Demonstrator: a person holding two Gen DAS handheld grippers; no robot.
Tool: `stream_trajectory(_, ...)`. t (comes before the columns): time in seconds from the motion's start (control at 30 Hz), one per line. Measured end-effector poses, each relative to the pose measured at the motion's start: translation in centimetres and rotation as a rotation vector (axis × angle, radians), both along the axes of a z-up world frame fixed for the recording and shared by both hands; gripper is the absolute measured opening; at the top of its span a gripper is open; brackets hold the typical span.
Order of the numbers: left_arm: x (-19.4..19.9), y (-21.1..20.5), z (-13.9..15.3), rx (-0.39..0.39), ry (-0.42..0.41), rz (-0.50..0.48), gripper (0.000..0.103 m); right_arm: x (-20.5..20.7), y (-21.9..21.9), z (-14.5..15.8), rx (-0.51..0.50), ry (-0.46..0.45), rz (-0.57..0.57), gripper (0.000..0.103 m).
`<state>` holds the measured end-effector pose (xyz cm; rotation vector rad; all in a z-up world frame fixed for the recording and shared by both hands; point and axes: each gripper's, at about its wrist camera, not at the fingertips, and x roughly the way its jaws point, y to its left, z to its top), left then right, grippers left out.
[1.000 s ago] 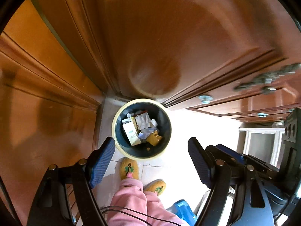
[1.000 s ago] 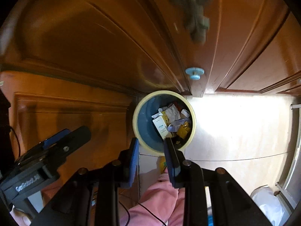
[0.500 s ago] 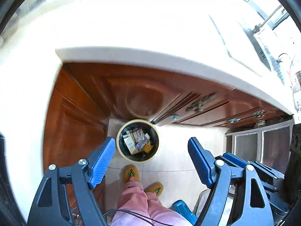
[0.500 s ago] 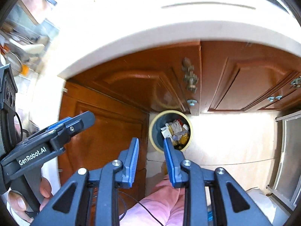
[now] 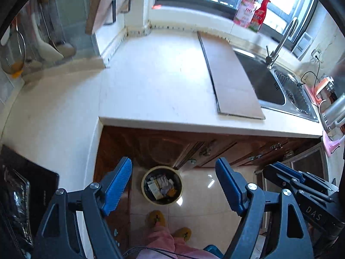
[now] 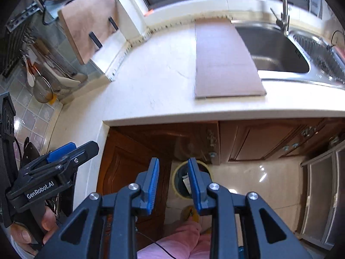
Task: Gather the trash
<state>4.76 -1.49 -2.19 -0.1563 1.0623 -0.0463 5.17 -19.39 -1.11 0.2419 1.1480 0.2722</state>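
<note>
A round bin with a yellow rim (image 5: 160, 202) stands on the floor against the brown cabinets, far below both grippers. Cartons and crumpled paper (image 5: 160, 186) lie inside it. My left gripper (image 5: 173, 160) is open wide and holds nothing. It also shows at the left of the right wrist view (image 6: 62, 157), held by a hand (image 6: 32, 228). My right gripper (image 6: 173, 161) is open by a narrow gap with nothing between its blue pads. Its right finger hides part of the bin (image 6: 174, 179).
A white L-shaped countertop (image 5: 161, 75) carries a flat cardboard sheet (image 5: 230, 75) beside a steel sink (image 5: 269, 82) with a tap. Bottles (image 5: 250, 10) stand on the window sill. A black cooktop (image 5: 25, 194) is at the left. Pink trouser legs and yellow slippers (image 5: 156, 217) stand by the bin.
Both grippers have risen from just above the bin to above counter height. The bin looks much smaller, and the countertop, sink and window have come into view. The jaw gaps are unchanged.
</note>
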Motion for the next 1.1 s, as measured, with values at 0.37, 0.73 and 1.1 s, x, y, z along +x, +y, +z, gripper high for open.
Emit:
stream_trajectory(0.37,-2.4,-0.3,6.9,0.062,-0.142,0.024,0.078,-1.6,1.8,7.2,-0.050,-0.204,0.005,0.042)
stream_trajectory(0.73,-2.4,-0.7,8.7,0.085,-0.205,0.038,0.078,-1.6,2.3,9.1,-0.078,-0.256,-0.006,0.044)
stream_trajectory(1.1,-2.3,-0.8,8.5,0.099,-0.208,0.037,0.079,-1.1,2.3,9.0,-0.080,-0.253,-0.025,0.044)
